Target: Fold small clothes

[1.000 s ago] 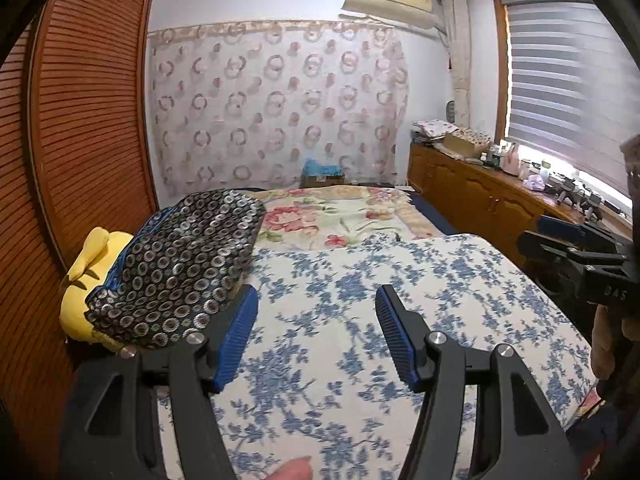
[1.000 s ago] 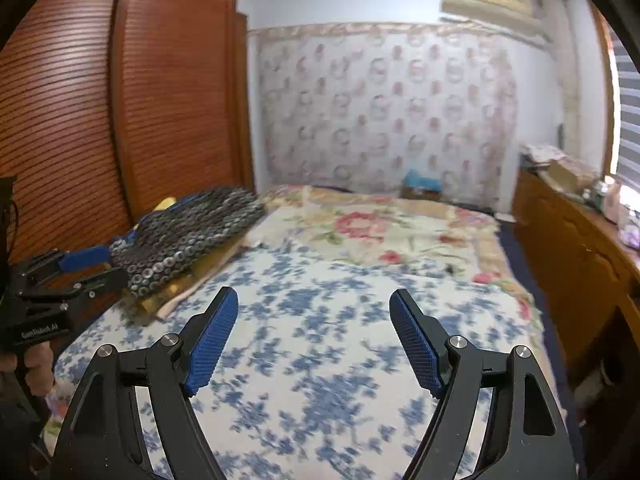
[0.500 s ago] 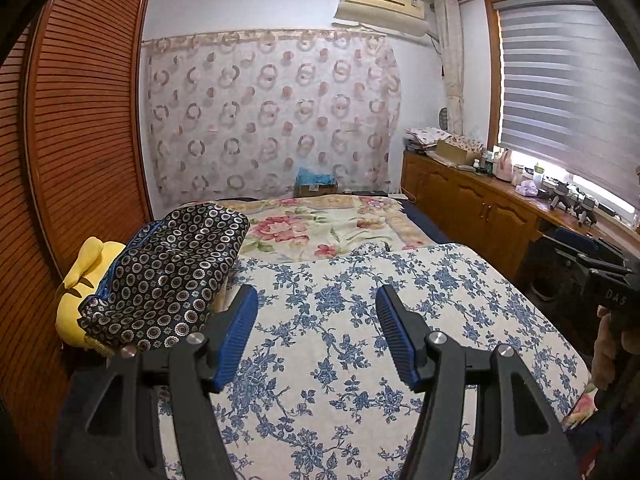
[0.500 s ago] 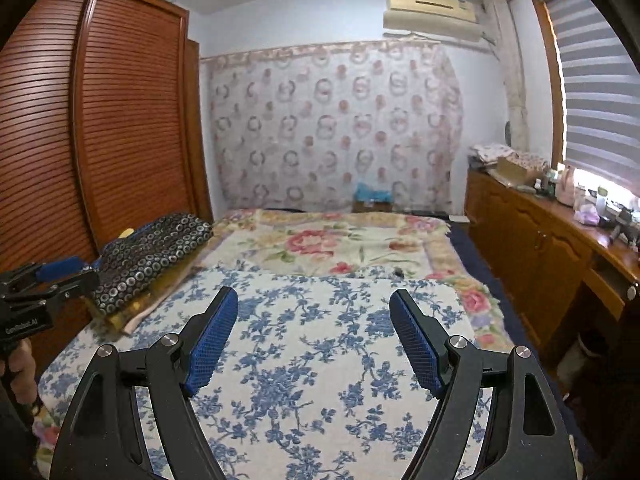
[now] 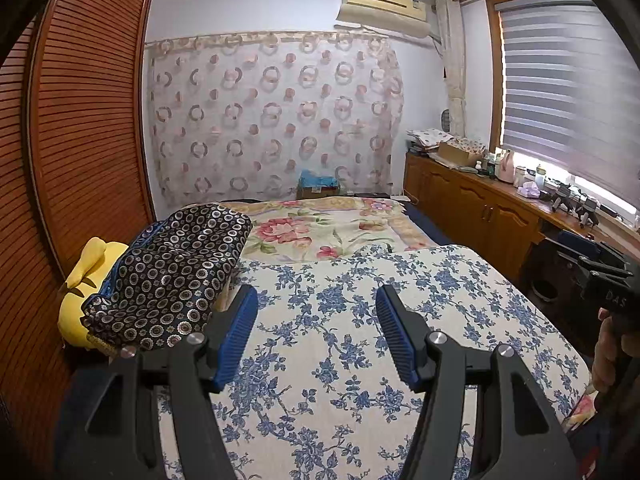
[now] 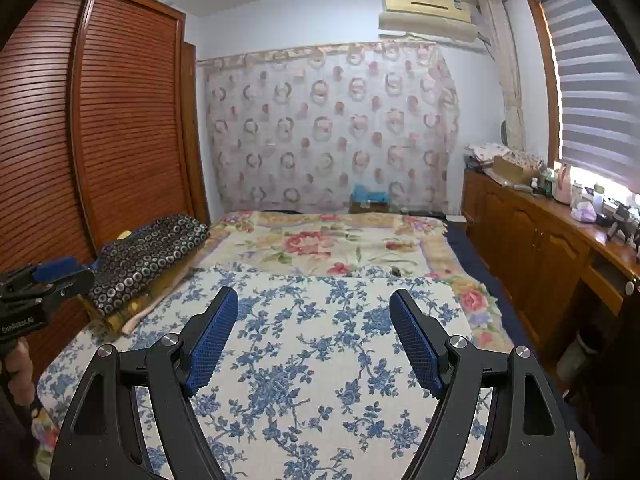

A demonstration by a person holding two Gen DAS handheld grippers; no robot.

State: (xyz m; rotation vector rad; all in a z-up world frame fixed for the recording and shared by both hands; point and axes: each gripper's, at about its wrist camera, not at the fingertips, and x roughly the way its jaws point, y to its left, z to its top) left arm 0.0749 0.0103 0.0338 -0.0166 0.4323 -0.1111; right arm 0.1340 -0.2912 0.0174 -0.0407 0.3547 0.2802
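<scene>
My left gripper [image 5: 316, 296] hangs open over the blue-flowered cloth [image 5: 340, 340] spread on the bed, with nothing between its blue pads. My right gripper [image 6: 314, 298] also stands open and empty above the same cloth [image 6: 304, 360]. Each gripper shows in the other's view: the right gripper [image 5: 600, 268] at the right edge with a hand under it, the left gripper [image 6: 44, 284] at the left edge. A folded dark fabric with a ring pattern [image 5: 172, 276] lies on the bed's left side, beside a yellow soft item [image 5: 86, 276]. I see no small garment laid out on the cloth.
A slatted wooden wardrobe [image 5: 84, 140] runs along the bed's left side. A wooden cabinet [image 6: 532, 248] with bottles and boxes on top lines the right wall under the window. A rose-patterned blanket [image 6: 328, 244] covers the far half of the bed.
The right wrist view has swung and pulled back: the wardrobe and dark fabric slid left and more ceiling shows. The left view has barely shifted. Both grippers stay equally open.
</scene>
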